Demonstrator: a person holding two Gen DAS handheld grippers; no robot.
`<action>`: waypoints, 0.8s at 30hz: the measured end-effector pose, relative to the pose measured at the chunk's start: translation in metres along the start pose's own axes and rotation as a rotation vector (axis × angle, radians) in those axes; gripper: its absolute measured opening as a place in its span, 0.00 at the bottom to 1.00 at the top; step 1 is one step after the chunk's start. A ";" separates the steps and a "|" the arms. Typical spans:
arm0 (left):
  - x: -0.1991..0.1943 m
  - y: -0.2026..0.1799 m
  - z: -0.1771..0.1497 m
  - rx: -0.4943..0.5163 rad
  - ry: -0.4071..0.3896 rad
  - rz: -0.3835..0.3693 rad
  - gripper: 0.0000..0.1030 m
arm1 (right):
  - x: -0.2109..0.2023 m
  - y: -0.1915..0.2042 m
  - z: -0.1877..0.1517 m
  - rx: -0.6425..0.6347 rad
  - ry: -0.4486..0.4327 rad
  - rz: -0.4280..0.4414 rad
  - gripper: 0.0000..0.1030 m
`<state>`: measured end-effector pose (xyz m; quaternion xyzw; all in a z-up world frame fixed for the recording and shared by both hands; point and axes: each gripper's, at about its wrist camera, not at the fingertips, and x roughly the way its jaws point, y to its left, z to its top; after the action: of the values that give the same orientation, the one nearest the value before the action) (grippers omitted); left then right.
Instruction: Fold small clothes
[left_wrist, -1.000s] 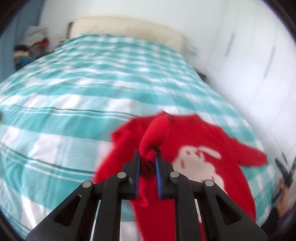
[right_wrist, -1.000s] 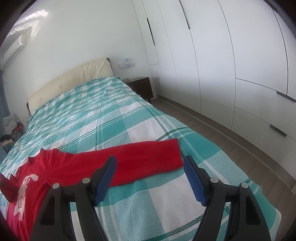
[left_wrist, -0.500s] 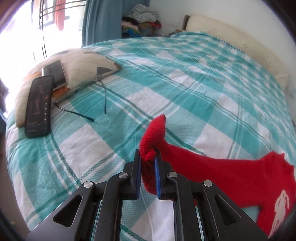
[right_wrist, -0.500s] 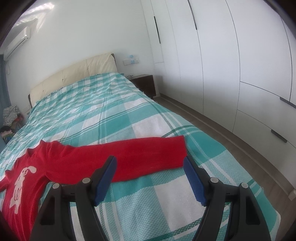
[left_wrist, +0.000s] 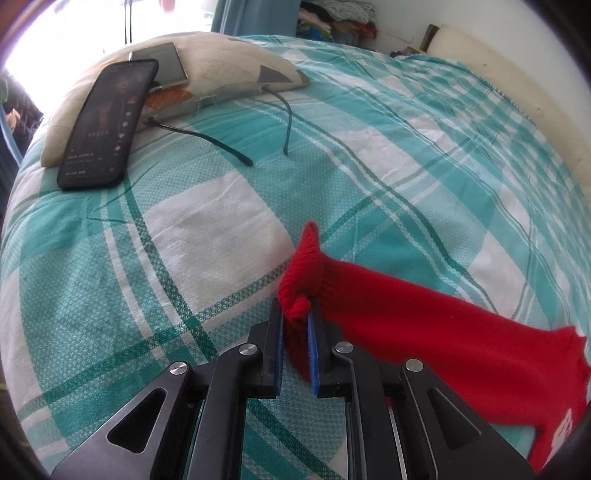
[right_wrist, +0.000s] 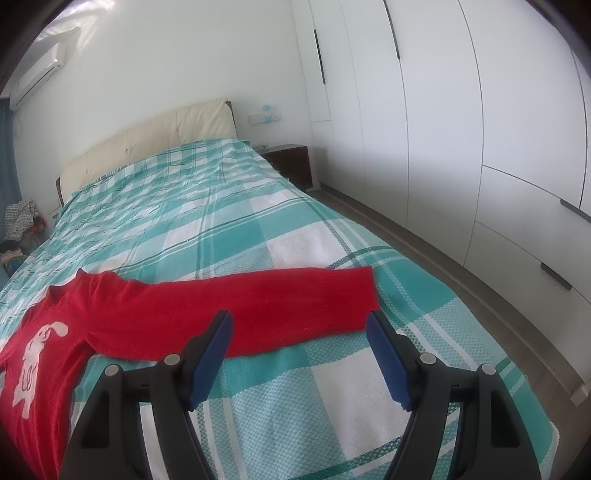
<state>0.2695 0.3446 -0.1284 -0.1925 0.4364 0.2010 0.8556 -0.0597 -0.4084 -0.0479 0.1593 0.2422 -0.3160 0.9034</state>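
One red sweater (right_wrist: 155, 314) (white rabbit print): left claw (left_wrist: 295, 325) pinches its cuff, right claw (right_wrist: 299, 332) gapes; two phones (left_wrist: 107, 122).

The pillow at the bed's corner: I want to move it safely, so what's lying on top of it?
On the pillow lie a black phone, leaning over its edge, and a second device behind it. Whatever is under them is hidden.
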 end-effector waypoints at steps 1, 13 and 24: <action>0.000 -0.001 0.000 0.005 0.000 -0.006 0.11 | 0.000 -0.001 0.000 0.004 0.000 -0.002 0.71; -0.096 -0.042 -0.039 0.149 -0.090 -0.231 0.84 | -0.008 0.013 0.001 -0.055 -0.032 -0.008 0.80; -0.093 -0.170 -0.138 0.488 0.020 -0.444 0.93 | -0.003 0.097 -0.042 -0.262 0.089 0.182 0.80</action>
<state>0.2142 0.1145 -0.1010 -0.0739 0.4274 -0.1027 0.8952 -0.0125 -0.3160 -0.0679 0.0753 0.3057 -0.1910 0.9297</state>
